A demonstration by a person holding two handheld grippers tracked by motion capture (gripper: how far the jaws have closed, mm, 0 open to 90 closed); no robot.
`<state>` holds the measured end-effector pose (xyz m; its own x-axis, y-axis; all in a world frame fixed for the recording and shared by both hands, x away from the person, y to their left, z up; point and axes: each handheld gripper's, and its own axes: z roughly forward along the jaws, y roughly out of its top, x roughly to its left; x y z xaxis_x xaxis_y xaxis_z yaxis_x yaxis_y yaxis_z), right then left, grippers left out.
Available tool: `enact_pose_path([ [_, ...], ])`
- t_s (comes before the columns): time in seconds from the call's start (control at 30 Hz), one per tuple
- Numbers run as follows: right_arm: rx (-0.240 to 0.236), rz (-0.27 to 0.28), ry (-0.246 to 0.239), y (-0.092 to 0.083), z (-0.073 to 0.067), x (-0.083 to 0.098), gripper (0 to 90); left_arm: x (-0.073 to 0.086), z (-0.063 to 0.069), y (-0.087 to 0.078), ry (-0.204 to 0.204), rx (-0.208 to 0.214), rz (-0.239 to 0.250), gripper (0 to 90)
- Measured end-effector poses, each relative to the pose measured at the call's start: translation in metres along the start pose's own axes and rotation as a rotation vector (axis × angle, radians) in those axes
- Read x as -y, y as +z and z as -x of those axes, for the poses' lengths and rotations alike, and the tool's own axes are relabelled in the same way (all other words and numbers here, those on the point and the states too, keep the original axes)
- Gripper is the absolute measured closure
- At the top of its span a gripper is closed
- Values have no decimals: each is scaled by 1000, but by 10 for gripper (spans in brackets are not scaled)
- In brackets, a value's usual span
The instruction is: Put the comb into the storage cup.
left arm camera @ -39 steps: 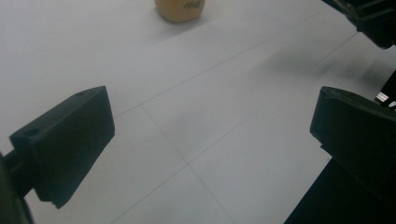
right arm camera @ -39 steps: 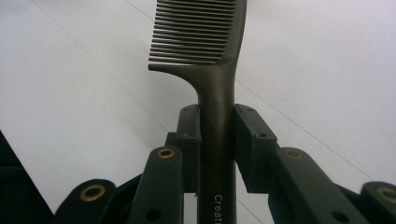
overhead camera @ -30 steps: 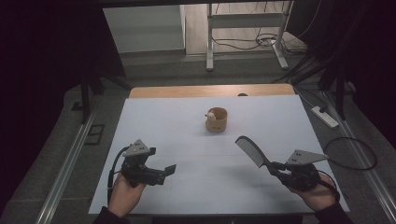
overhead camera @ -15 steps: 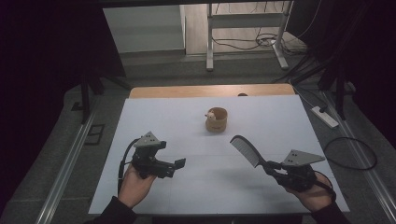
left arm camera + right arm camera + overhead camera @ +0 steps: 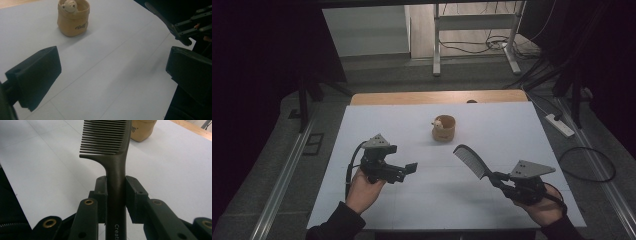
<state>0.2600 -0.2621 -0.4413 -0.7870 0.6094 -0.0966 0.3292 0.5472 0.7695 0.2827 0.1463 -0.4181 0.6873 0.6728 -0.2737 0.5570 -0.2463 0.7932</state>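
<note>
A dark comb (image 5: pixel 472 161) (image 5: pixel 110 145) juts up and left from my right gripper (image 5: pixel 498 181) (image 5: pixel 116 192), whose jaws are shut on its handle. In the left gripper view the comb (image 5: pixel 160 17) enters at the upper right. A small tan pot with a bear figure (image 5: pixel 443 127) (image 5: pixel 72 16) stands on the white table (image 5: pixel 512 130), beyond the comb's teeth; its lower part (image 5: pixel 142 128) peeks out behind the comb. My left gripper (image 5: pixel 407 171) (image 5: pixel 112 75) hovers at the left front, open, jaws wide apart with nothing between them, pointing right toward the table's middle.
A wooden strip (image 5: pixel 437 96) runs along the table's far edge. A power strip (image 5: pixel 559 125) and cables lie on the floor to the right. A metal frame (image 5: pixel 472 30) stands beyond the table.
My left gripper has moved right and a little up, toward the table's middle. The right gripper with the comb has shifted slightly left.
</note>
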Motion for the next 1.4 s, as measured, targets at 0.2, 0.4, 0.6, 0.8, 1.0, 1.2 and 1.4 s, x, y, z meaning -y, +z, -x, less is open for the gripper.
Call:
enact_pose_path([
  [0.2, -6, 6, -6, 2, -3, -3, 724, -7, 1, 7, 7, 16, -6, 1],
  [0.4, -11, 12, -19, 4, -6, -5, 723, -16, 2, 15, 12, 53, -9, 1],
  [0.6, -11, 19, -31, 6, -9, -8, 723, -27, 5, 25, 29, 81, -14, 1],
  [0.8, -11, 24, -46, 8, -13, -9, 723, -32, 8, 34, 19, 116, -11, 0],
  [1.0, -15, 27, -60, 9, -18, -11, 723, -32, 9, 37, 11, 135, -8, 0],
  [1.2, -18, 37, -75, 11, -23, -14, 723, -32, 9, 41, -18, 166, -1, 0],
  [1.4, -25, 44, -92, 12, -30, -16, 723, -33, 13, 45, -38, 188, -2, 0],
])
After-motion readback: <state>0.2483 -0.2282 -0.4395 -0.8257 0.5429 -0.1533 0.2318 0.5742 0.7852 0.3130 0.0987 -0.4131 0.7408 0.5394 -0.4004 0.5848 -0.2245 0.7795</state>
